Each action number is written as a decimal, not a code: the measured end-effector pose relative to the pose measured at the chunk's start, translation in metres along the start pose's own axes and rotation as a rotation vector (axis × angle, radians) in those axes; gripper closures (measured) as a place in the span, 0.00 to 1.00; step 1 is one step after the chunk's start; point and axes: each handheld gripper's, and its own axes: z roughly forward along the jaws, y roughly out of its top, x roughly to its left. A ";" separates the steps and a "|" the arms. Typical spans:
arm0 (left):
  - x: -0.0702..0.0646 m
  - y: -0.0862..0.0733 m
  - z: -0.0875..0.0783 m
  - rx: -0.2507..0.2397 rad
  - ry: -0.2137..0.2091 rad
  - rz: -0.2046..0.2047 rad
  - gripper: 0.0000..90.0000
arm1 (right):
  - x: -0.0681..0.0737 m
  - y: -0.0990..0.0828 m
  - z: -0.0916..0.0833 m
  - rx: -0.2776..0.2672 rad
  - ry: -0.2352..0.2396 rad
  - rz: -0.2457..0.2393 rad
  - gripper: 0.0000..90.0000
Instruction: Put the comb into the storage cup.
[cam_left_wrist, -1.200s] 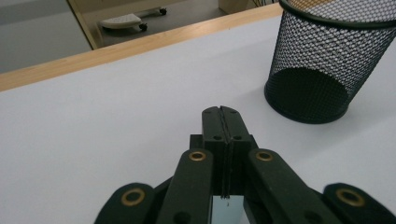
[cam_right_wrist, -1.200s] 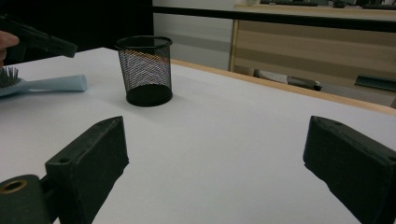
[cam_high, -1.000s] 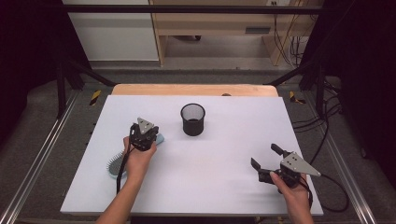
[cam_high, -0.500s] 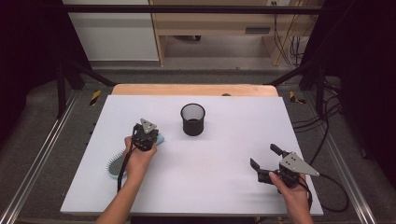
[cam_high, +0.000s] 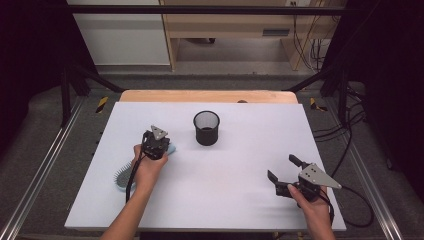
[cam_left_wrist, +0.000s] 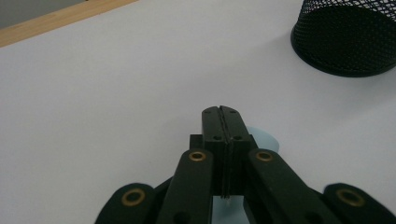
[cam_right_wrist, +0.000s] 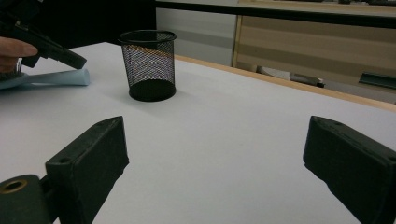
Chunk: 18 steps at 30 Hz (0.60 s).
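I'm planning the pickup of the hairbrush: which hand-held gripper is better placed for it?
Probably the left hand-held gripper: shut, right above the light blue hairbrush handle. The right hand-held gripper stands open, far across the table.

I found nothing I could read anywhere: no words, brand marks, numbers or signs. My tools carried no lettering, and the desk was plain. The yellow-and-black striped patches (cam_high: 102, 104) on the floor beside the desk were only stripes, with no writing on them.
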 end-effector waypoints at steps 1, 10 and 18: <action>0.000 0.000 0.000 0.000 0.000 0.000 1.00 | 0.000 0.000 0.000 0.000 0.000 0.000 0.07; 0.004 0.003 0.000 0.019 -0.047 -0.041 1.00 | 0.001 0.000 0.000 0.000 0.005 0.002 0.07; 0.003 0.010 0.002 0.051 -0.043 -0.019 1.00 | 0.001 0.000 0.000 0.004 0.009 -0.002 0.07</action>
